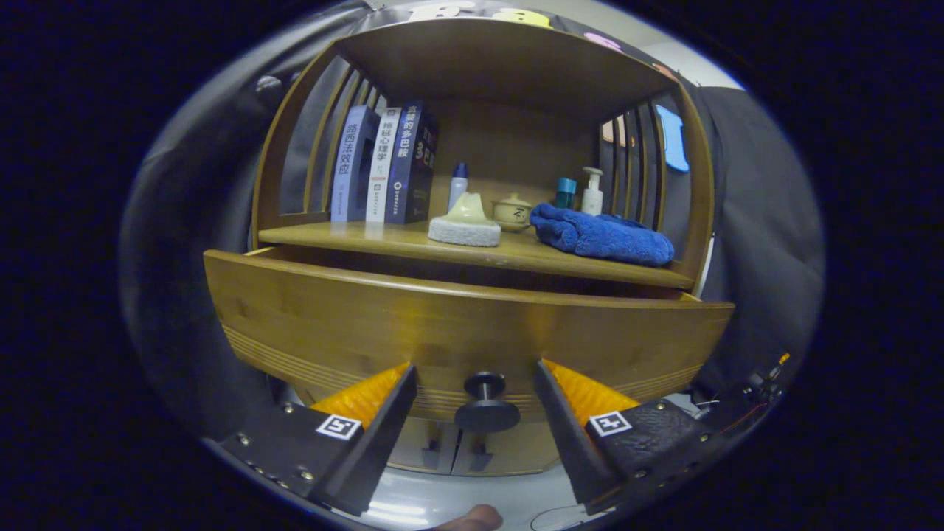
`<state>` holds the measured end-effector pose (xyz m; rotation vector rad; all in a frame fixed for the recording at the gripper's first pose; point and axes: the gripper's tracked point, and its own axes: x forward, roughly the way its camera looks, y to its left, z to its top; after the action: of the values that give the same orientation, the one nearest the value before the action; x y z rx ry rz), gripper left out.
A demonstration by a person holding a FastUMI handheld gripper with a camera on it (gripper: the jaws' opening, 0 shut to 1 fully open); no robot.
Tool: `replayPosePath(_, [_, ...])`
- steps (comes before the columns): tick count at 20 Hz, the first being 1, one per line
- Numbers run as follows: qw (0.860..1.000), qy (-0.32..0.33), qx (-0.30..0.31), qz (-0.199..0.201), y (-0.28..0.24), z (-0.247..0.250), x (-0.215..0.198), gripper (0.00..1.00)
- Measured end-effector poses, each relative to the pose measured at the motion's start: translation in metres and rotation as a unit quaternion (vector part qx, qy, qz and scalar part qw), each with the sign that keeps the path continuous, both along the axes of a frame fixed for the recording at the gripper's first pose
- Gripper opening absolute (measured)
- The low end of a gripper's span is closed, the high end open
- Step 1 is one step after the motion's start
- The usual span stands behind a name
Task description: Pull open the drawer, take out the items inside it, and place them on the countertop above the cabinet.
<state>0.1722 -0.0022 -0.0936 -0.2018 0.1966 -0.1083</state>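
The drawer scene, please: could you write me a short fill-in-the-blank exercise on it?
1. The gripper has its fingers ____, one on each side of the knob, not touching it.
2. The drawer stands pulled partly ____.
3. On the countertop, the towel is ____ in colour.
4. The ____ stand upright beside the left slats.

Missing words: open; open; blue; books

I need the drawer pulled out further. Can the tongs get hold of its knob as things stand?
Probably yes. The knob sits between the open tongs, with a gap on each side and nothing in the way. The drawer is already slightly out; closing the fingers should catch it.
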Motion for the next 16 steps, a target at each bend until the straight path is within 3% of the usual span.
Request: replayPosePath(16, [0.999,0.001,0.035,0.0,-0.003,0.0,0.056,0.98])
